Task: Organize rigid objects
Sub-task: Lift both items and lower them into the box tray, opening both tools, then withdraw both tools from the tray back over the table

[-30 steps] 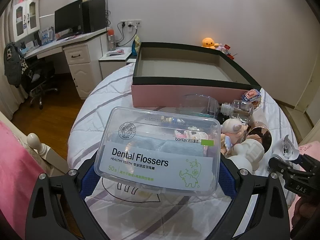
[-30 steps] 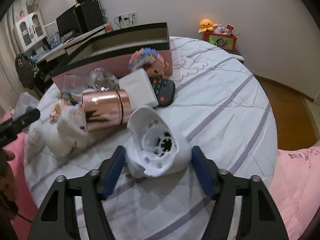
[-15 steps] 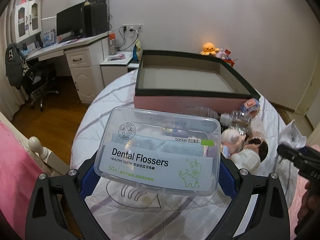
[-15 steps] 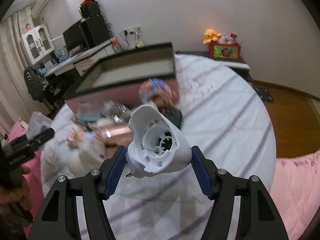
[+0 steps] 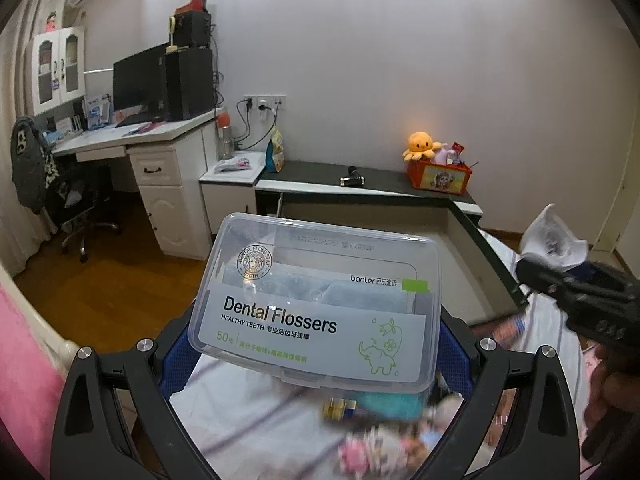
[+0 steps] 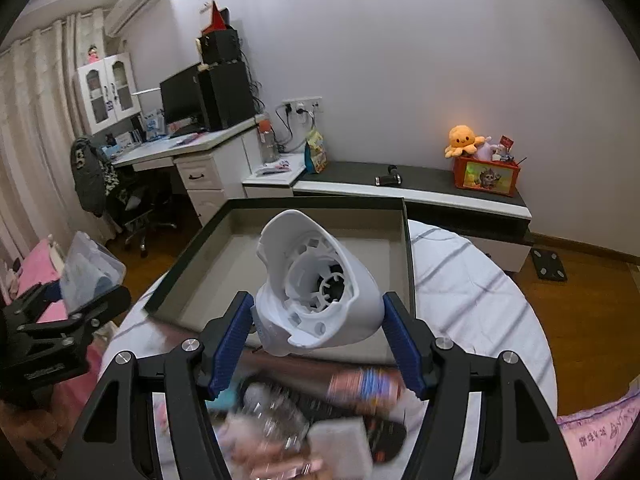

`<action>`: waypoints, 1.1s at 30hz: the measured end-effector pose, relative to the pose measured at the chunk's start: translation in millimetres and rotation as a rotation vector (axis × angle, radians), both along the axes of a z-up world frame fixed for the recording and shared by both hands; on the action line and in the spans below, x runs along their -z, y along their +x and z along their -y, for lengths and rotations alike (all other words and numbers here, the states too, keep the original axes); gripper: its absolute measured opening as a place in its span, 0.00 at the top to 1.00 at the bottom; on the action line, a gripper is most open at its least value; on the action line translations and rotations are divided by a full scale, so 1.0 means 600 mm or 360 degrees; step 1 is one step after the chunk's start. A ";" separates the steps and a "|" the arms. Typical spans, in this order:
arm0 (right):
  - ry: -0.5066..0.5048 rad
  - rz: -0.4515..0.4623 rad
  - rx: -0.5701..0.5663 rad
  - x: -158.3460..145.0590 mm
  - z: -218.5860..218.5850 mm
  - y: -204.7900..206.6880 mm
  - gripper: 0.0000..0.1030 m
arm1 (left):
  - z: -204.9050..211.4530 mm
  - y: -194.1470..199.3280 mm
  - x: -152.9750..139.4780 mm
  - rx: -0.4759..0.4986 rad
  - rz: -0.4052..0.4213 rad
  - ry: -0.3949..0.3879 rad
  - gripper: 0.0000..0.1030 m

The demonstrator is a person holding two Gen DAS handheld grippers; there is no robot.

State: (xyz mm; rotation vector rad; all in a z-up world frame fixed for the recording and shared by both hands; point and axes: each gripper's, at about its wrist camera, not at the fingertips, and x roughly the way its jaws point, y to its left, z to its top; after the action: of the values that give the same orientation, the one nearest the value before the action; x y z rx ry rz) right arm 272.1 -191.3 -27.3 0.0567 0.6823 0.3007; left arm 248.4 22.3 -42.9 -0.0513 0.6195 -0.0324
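Observation:
My left gripper (image 5: 316, 356) is shut on a clear plastic box (image 5: 316, 308) labelled Dental Flossers, held by its two short ends above the table. The right gripper (image 6: 318, 344) is shut on a white plastic shell (image 6: 316, 300) whose hollow ribbed inside faces the camera. An open storage box (image 6: 208, 280) with a dark rim and a bare grey floor lies just ahead of and below both. In the left wrist view the right gripper (image 5: 576, 292) and its shell (image 5: 554, 236) hover at the storage box's right rim (image 5: 492, 256). The right wrist view shows the left gripper (image 6: 68, 320) at far left.
A blurred heap of small objects (image 6: 300, 420) lies on the striped tablecloth (image 6: 472, 280) under the grippers. Behind the storage box runs a low cabinet (image 6: 420, 188) with an orange plush (image 6: 462, 140). A desk with a monitor (image 5: 140, 80) stands at the left, over wooden floor.
Both grippers have risen and moved forward toward the storage box, each still holding its object. The heap of small things has dropped to the bottom of both views.

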 end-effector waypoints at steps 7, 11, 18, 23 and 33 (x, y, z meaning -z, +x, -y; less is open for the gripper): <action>-0.0024 -0.0129 0.0025 0.044 -0.009 0.076 0.35 | 0.019 0.092 0.012 0.0021 -0.0052 -0.0008 0.05; -0.0052 -0.0176 0.0018 0.061 -0.016 0.097 0.35 | 0.030 0.131 0.031 0.0042 -0.0106 0.0006 0.05; -0.0097 -0.0177 0.0061 0.068 -0.014 0.096 0.16 | 0.036 0.150 0.058 0.0031 -0.0175 0.0035 0.00; -0.0096 -0.0167 0.0089 0.057 -0.006 0.081 0.00 | 0.018 0.125 0.042 -0.0004 -0.0128 0.0007 0.00; 0.0006 -0.0044 0.0139 -0.001 0.015 -0.003 0.00 | -0.018 0.021 -0.002 -0.0053 -0.0019 -0.0053 0.00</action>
State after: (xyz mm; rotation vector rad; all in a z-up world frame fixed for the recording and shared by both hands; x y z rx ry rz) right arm 270.0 -200.1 -26.5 0.0942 0.7047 0.2175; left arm 261.1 32.9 -41.5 -0.0940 0.6302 -0.0105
